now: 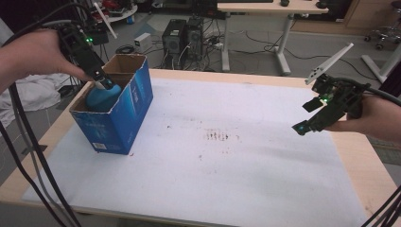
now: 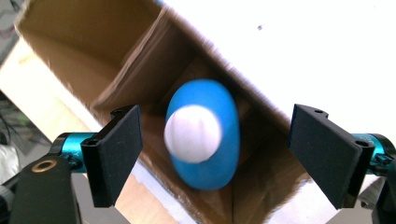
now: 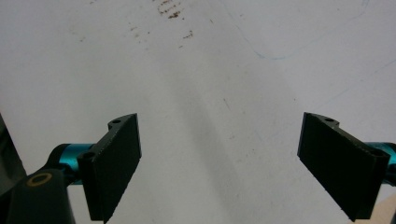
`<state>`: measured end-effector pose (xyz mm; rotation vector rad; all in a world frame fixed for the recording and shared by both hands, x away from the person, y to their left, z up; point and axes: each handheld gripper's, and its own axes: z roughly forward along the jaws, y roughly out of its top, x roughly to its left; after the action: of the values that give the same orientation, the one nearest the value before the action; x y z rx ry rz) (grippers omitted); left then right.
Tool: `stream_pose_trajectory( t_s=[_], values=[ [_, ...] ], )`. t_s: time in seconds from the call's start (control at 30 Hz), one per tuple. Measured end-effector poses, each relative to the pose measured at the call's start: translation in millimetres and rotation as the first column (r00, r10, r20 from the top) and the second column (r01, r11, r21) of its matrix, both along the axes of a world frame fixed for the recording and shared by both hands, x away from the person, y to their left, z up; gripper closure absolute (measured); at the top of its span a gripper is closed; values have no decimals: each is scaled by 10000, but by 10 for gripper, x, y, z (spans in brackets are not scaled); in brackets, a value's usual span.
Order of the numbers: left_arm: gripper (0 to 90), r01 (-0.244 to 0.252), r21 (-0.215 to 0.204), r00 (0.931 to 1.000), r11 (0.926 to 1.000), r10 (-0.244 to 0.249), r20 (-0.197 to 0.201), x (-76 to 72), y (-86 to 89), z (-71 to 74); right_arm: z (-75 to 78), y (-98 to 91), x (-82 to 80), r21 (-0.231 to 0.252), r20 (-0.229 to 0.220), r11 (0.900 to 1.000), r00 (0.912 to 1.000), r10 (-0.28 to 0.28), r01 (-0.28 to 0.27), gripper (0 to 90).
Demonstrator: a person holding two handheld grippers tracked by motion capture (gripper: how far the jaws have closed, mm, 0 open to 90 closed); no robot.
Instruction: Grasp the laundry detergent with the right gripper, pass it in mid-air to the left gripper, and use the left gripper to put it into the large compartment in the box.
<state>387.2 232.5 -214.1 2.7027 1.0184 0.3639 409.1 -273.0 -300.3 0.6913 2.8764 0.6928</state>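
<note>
left jaws: spread wide, nothing between the pads; left gripper (image 2: 215, 154) sits above the box mouth
blue object: blue, white-capped object (image 2: 203, 133) lies inside the cardboard box (image 1: 135, 101), clear of both pads
right jaws: wide apart, empty; right gripper (image 3: 233, 163) hangs over bare white mat (image 1: 227, 175)
risk: a pad could clip the box wall on exit, tipping the box
</note>
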Motion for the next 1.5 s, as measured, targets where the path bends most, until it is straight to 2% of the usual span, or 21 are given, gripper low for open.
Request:
stream_pose_trajectory(
  t_s=[0.13,0.27,0.37,0.47,0.5,0.53,0.67,0.7,0.77,0.83,0.9,0.97,1.0,1.13,1.33,1.5],
  values=[
    [170,728,-17,9973,9973,-728,1,16,-212,65,26,35,-20,123,-47,9999,10000,-70,70,130],
    [169,1386,-320,9903,9898,-1386,-3,50,-475,64,51,77,-44,260,-69,9997,10000,-16,17,130],
    [169,1925,-379,9812,9806,-1929,-75,88,-678,16,67,106,-63,247,-35,9997,10000,65,-64,130],
    [169,2262,-479,9740,9729,-2266,-40,118,-854,-59,85,133,-76,210,-2,9997,9999,158,-158,130],
    [169,2262,-479,9740,9729,-2266,-40,118,-854,-59,92,142,-78,192,13,9997,9999,166,-167,130],
    [169,2513,-550,9679,9663,-2514,61,128,-963,-121,97,151,-77,212,25,9996,9998,193,-193,130],
    [169,2892,-576,9571,9555,-2896,18,127,-1145,-255,120,186,-84,281,61,9990,9993,356,-358,130],
    [169,2892,-576,9571,9555,-2896,18,127,-1145,-255,124,190,-84,260,76,9986,9989,463,-465,130],
    [169,3069,-600,9516,9499,-3075,-11,125,-1246,-353,130,198,-81,232,83,9985,9988,493,-494,130],
    [169,3085,-699,9510,9487,-3092,8,121,-1297,-412,139,202,-77,228,60,9985,9988,494,-495,130],
    [169,3210,-741,9466,9442,-3223,-50,115,-1343,-467,145,207,-75,279,64,9983,9987,514,-515,130],
    [169,3248,-660,9453,9435,-3260,-83,111,-1369,-492,143,215,-70,264,74,9978,9982,603,-605,130],
    [169,3334,-580,9423,9410,-3346,-128,111,-1410,-529,139,218,-69,243,56,9978,9980,623,-624,130],
    [169,3316,-638,9427,9413,-3332,-174,131,-1481,-604,128,228,-70,152,22,9974,9975,707,-707,130],
    [169,3413,-578,9388,9382,-3433,-281,130,-1528,-670,131,233,-88,82,34,9972,9972,744,-744,130],
    [169,3325,-570,9416,9414,-3348,-357,133,-1516,-711,121,259,-94,26,5,9962,9962,869,-869,130]
  ],
)
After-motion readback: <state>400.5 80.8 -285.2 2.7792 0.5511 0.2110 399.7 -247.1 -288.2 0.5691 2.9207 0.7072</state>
